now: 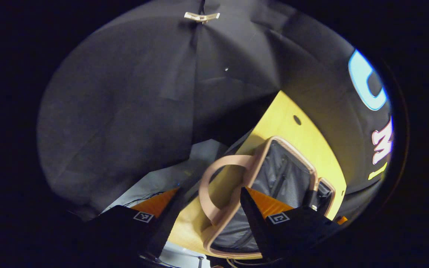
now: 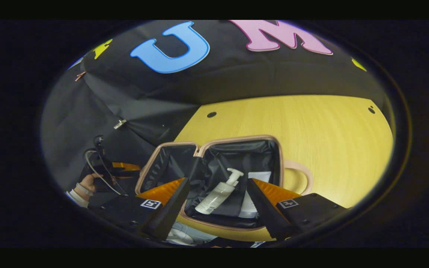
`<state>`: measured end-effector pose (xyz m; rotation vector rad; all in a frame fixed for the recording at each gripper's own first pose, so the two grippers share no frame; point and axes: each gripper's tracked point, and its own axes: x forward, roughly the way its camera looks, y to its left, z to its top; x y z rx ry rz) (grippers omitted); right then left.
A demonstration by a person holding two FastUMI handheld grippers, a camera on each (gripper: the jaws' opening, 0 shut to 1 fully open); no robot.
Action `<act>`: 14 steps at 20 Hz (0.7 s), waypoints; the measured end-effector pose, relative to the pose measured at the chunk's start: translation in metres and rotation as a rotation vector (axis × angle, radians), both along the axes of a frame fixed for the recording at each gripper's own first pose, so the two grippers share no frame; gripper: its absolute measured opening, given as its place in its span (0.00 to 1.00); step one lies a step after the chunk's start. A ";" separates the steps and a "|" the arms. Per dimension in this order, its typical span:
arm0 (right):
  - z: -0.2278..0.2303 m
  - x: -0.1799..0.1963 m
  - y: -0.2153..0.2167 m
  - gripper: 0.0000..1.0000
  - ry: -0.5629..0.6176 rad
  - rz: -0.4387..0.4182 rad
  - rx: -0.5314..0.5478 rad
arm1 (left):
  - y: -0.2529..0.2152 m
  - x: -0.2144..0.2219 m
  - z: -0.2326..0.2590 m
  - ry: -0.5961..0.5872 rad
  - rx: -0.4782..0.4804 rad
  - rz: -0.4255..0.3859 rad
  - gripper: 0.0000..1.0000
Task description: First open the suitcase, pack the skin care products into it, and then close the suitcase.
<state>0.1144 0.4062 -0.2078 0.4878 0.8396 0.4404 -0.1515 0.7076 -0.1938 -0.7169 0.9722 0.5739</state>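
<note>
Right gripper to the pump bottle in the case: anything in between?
In the right gripper view nothing lies between: the right gripper stands open, and the pump bottle shows straight through the gap, lying on the black lining of the open suitcase beside a white tube.

The suitcase (image 2: 214, 178) lies open on the table (image 2: 292, 123), with its lid (image 2: 166, 163) at the left of the base. A pump bottle (image 2: 218, 193) lies inside the base, and a tube (image 2: 250, 206) is just beside it on the right.

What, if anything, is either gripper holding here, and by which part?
Nothing is held. The left gripper and the right gripper are both open with nothing pressed between their fingers, above the open beige suitcase with black lining.
</note>
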 end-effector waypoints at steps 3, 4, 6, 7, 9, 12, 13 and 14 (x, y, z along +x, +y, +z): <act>0.000 0.004 -0.024 0.97 0.003 -0.050 -0.005 | 0.017 -0.012 -0.043 0.162 0.006 -0.005 0.95; -0.003 0.005 -0.035 0.97 0.009 -0.072 -0.016 | 0.022 -0.017 -0.056 0.208 -0.001 0.011 0.95; -0.003 0.006 -0.054 0.97 0.016 -0.112 -0.025 | 0.000 0.007 -0.052 0.103 -0.149 0.092 0.92; -0.005 0.005 -0.065 0.97 0.019 -0.129 -0.036 | -0.005 0.014 -0.051 0.092 -0.175 0.116 0.67; -0.007 0.006 -0.083 0.97 0.015 -0.169 -0.052 | -0.003 0.017 -0.049 0.100 -0.122 0.050 0.19; -0.006 0.004 -0.104 0.97 0.003 -0.202 -0.064 | -0.004 0.025 -0.023 0.011 -0.089 0.011 0.12; -0.003 0.002 -0.105 0.97 -0.004 -0.200 -0.063 | -0.007 0.026 -0.007 -0.046 -0.107 0.007 0.11; -0.001 0.001 -0.106 0.97 -0.012 -0.197 -0.062 | -0.010 0.025 0.011 -0.085 -0.113 0.006 0.10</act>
